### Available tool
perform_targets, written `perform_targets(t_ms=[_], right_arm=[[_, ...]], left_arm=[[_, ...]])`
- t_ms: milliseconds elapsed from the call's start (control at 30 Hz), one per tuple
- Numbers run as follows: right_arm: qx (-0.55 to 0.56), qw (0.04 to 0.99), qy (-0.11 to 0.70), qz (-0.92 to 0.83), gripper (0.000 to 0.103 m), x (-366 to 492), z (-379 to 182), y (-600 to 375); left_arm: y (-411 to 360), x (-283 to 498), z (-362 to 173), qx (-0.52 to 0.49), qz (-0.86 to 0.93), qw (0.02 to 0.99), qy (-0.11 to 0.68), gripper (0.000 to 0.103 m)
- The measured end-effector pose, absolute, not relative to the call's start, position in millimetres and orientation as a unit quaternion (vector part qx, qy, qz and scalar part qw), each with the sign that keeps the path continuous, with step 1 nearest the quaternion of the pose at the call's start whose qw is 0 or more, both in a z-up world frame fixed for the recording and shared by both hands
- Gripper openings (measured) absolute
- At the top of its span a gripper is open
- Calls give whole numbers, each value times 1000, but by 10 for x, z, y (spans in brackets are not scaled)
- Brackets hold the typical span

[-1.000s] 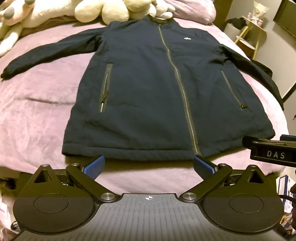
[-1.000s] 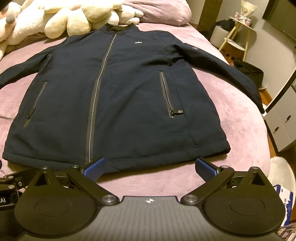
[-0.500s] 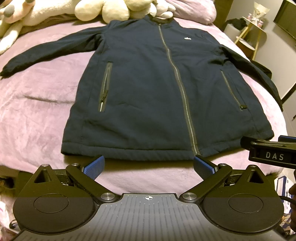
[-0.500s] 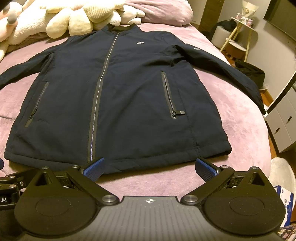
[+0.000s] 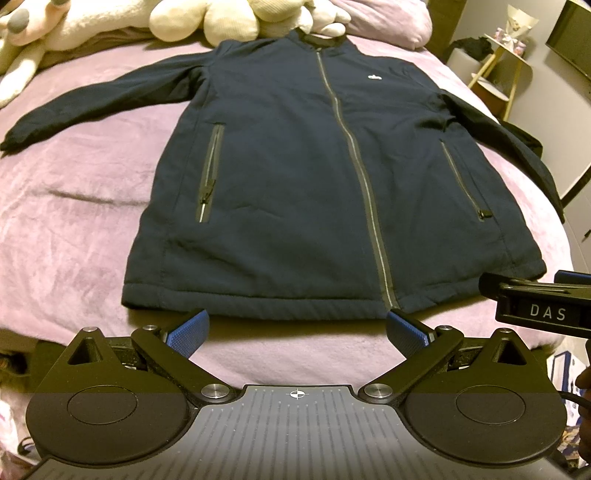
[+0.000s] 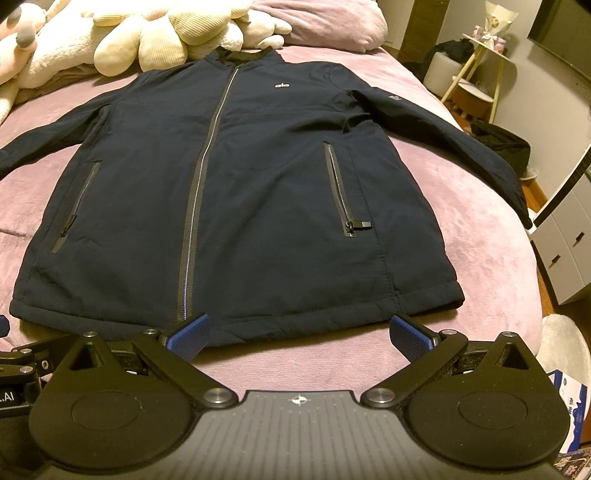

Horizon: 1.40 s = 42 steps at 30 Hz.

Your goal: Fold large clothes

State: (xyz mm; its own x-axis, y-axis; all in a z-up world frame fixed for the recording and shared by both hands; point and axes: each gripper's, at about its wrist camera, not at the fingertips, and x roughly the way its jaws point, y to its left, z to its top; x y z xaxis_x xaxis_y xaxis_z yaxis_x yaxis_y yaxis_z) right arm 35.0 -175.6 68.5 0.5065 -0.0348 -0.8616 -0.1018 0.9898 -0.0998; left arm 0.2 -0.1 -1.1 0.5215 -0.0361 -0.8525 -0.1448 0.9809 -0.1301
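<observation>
Dark navy zip-front jacket (image 5: pixel 295 184): laid flat, front up, across the middle of the bed covered in a mauve plush blanket (image 5: pixel 74 206). Zip closed from collar to hem. Both sleeves spread outward; one cuff lies near the left edge of the bed, the other hangs over the right edge. Collar toward the head of the bed, hem along the foot edge. Small white logo on the chest; a zipped pocket on each side.

Cream and pink plush toys (image 5: pixel 207 18): piled at the head of the bed, touching the collar.

Mauve pillow (image 6: pixel 325 26): at the head of the bed, beside the toys.

Left gripper (image 5: pixel 297 330), black with blue ribbed pads: fingers spread wide apart, holding nothing, poised just short of the hem at the foot edge, toward the jacket's left half.

Right gripper (image 6: pixel 299 332), same make: fingers likewise wide apart and empty, just at the hem, toward the jacket's right half. Whether its pads touch the cloth cannot be told.

White drawer unit (image 6: pixel 569 251): on the floor off the right side of the bed.
</observation>
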Motion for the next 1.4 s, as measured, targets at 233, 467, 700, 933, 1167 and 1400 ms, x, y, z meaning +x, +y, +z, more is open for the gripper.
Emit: perform_targets(t_ms=[233, 467, 700, 933, 1167, 1400], right_arm=[[-68, 865, 497, 20, 103, 353, 678, -1760], [-68, 865, 497, 20, 103, 351, 677, -1762], [-68, 865, 496, 21, 103, 355, 670, -1735], [-66, 866, 496, 21, 103, 340, 669, -1739], [-65, 866, 496, 22, 103, 340, 666, -1744], [-65, 865, 496, 22, 103, 337, 664, -1726]], left_arm=[[3, 3, -8, -93, 31, 867, 488, 103], [9, 7, -11, -93, 31, 867, 488, 103], [11, 8, -11, -94, 31, 867, 489, 103], [6, 6, -6, -94, 31, 867, 489, 103], [11, 8, -9, -94, 31, 867, 489, 103], [11, 9, -7, -95, 31, 866, 489, 103]])
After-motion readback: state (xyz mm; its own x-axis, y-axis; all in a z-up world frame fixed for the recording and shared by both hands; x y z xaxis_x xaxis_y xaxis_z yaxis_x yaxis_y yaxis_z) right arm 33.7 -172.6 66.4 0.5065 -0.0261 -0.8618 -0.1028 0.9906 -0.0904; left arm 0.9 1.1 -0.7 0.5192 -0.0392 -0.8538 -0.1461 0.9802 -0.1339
